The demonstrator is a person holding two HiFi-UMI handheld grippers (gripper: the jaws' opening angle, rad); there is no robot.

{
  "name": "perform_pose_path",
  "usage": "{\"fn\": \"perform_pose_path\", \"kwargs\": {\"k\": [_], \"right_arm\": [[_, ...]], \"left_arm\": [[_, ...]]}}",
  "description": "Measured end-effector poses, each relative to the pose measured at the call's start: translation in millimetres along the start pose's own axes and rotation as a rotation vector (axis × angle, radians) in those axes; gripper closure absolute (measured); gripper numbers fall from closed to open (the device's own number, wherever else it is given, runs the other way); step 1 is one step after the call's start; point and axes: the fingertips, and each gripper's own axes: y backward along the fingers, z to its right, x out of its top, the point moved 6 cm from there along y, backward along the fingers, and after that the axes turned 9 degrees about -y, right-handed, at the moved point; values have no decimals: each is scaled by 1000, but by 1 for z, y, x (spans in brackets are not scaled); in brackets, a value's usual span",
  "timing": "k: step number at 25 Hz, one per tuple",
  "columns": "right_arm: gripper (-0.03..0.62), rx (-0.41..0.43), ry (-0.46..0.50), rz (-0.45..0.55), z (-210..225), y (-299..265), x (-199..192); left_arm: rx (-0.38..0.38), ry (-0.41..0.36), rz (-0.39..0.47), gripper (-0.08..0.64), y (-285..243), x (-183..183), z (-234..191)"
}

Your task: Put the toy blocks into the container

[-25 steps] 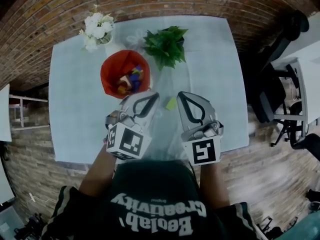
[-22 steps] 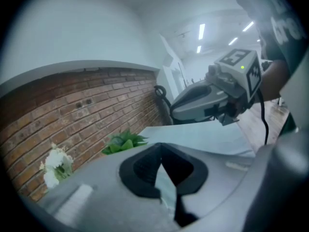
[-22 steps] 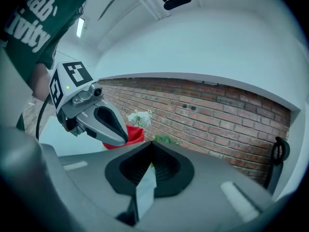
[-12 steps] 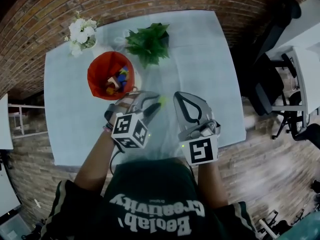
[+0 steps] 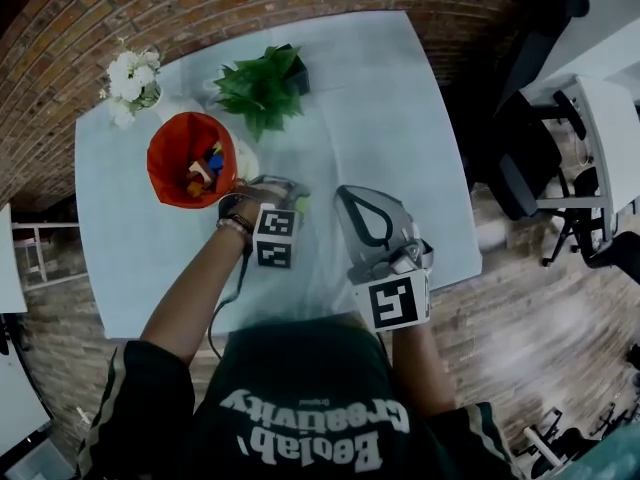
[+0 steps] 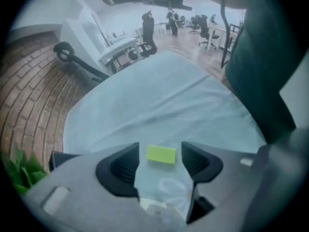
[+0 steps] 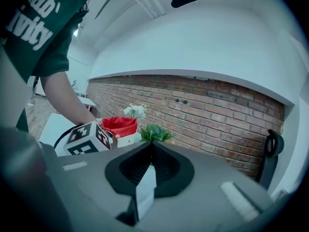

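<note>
We had the left gripper pointed steeply down at the table, with its marker cube facing up at us. Its jaws had just been opening and stood well apart. Between their tips lay a yellow-green block, flat on the pale cloth. Neither pad pressed on it; we saw a strip of cloth on each side of it, so the gripper held nothing.

The right gripper was just beside the left one, on its right, and pointed nearly level over the table. Its jaws were closed together at the tips, and nothing was gripped between them.

The red container stood near the left gripper, just beyond it and off to its left. Several coloured blocks already lay inside it. From the right gripper, the container showed past the left gripper's marker cube.

Further beyond the left gripper stood a green plant in a dark pot. A bunch of white flowers stood further left of the plant, past the container. A dark office chair stood well off to the right of the right gripper, beyond the table's edge.
</note>
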Motion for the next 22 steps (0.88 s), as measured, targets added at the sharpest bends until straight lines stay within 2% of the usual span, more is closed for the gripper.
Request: {"fn": "perform_pose_path", "kwargs": {"k": [5, 14, 18, 22], "right_arm": [[584, 6, -1, -6, 8, 3, -7], [585, 4, -9, -11, 21, 1, -15], [586, 3, -7, -8, 23, -1, -14], [584, 3, -10, 1, 29, -3, -12]], "left_arm": [[-114, -50, -90, 261, -37, -8, 0], [-281, 8, -75, 273, -60, -15, -10], [-265, 22, -84, 282, -57, -14, -12], [-152, 125, 0, 284, -32, -6, -25]]}}
